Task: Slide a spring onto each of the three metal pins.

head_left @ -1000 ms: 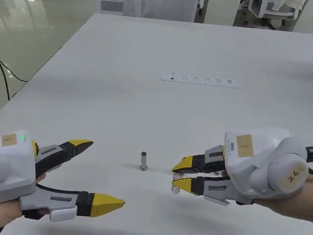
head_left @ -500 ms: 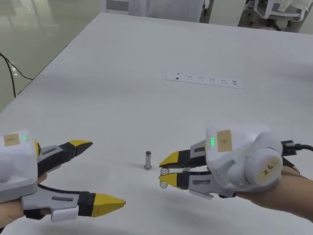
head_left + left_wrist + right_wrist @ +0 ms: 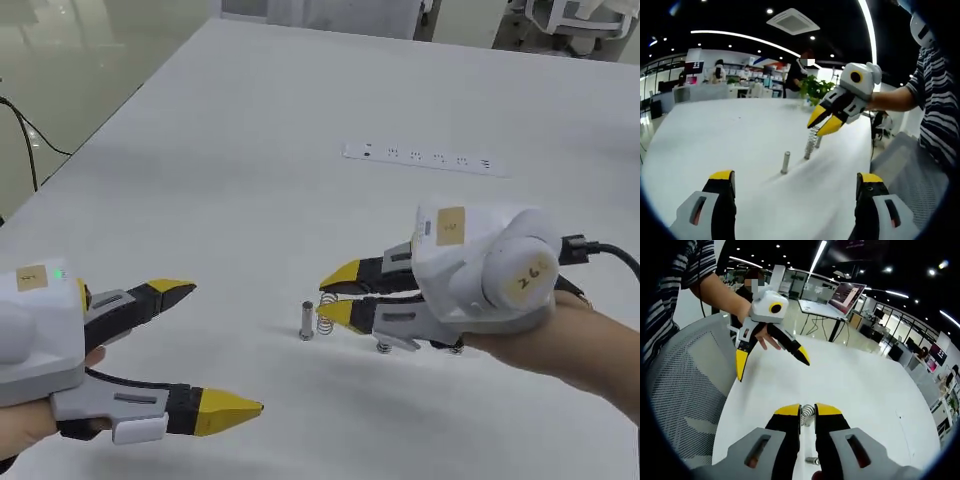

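Metal spring (image 3: 325,316) sits clamped in my right gripper (image 3: 330,298) (jaws nearly together) — just beside the upright pin (image 3: 306,320) on the white table (image 3: 250,150); my left gripper (image 3: 225,347) is spread wide, holding nothing.

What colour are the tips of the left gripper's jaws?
Yellow, on black jaws. The left gripper shows them best in the head view.
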